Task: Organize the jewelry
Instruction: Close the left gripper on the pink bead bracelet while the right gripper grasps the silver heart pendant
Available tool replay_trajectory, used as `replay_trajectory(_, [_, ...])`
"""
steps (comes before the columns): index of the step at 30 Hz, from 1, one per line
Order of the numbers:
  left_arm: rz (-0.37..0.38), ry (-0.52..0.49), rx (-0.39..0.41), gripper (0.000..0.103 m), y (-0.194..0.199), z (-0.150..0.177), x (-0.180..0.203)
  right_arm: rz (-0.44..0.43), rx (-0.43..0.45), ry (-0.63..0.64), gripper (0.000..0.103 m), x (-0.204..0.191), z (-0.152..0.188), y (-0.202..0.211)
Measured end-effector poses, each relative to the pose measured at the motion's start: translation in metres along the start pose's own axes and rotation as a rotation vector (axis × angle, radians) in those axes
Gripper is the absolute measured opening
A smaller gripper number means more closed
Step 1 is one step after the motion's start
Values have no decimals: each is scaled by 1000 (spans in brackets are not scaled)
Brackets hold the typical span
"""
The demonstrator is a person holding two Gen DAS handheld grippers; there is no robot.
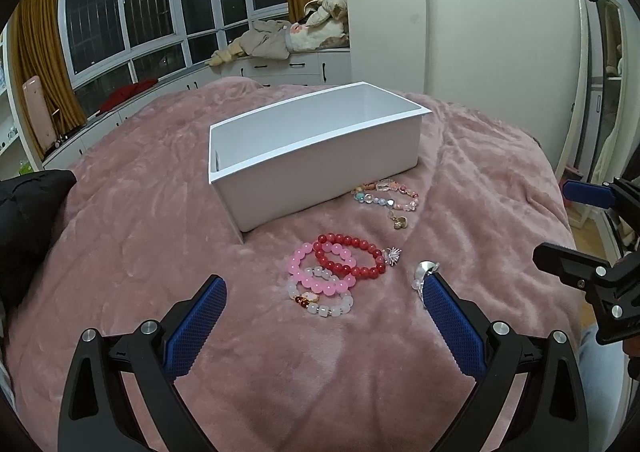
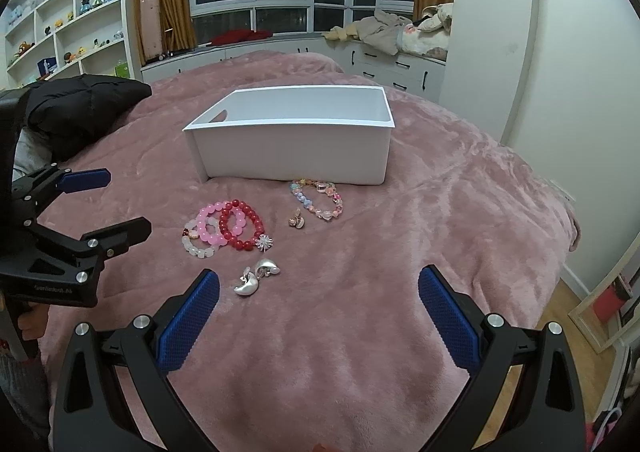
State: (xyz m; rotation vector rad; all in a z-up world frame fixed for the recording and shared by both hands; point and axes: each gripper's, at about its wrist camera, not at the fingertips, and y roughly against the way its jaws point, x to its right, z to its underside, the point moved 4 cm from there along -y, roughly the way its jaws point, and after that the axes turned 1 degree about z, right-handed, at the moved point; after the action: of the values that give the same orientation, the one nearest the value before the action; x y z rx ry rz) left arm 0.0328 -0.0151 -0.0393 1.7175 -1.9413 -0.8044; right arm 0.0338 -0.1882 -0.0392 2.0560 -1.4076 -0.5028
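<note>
A white open box (image 1: pixel 320 155) (image 2: pixel 288 147) stands on the pink blanket. In front of it lie a red bead bracelet (image 1: pixel 352 254) (image 2: pixel 240 226), a pink one (image 1: pixel 316 270) (image 2: pixel 212 223) and a white one (image 1: pixel 332 302) (image 2: pixel 196 248), overlapping. A multicoloured bracelet with a charm (image 1: pixel 386 195) (image 2: pixel 318 199) lies by the box wall. Two silver earrings (image 2: pixel 256 278) (image 1: pixel 426 270) lie nearer. My left gripper (image 1: pixel 324 292) is open just short of the bracelets. My right gripper (image 2: pixel 318 284) is open and empty, the earrings near its left finger.
A black jacket (image 2: pixel 84 103) (image 1: pixel 28 219) lies at the bed's left side. The bed drops off on the right to a wooden floor (image 2: pixel 576 292) and a leaning mirror (image 1: pixel 600 71). Drawers and windows stand behind the bed.
</note>
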Motion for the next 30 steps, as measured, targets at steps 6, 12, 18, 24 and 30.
replay_trajectory(6, [23,37,-26,99,-22,1,-12,-79,-2,14,98,-4,7,-21])
replay_trajectory(12, [79,83,-63,81,-54,8,-27,-187,-55,12,98,-17,18,-57])
replay_trajectory(18, [127,101,-95,78,-87,17,-35,-282,-79,12,90,-41,20,-83])
replay_trajectory(24, [147,125,-75,77,-102,20,-36,-288,-111,35,61,-55,30,-103])
replay_trajectory(30, [161,179,-49,66,-111,16,-42,-295,-97,20,36,-56,35,-109])
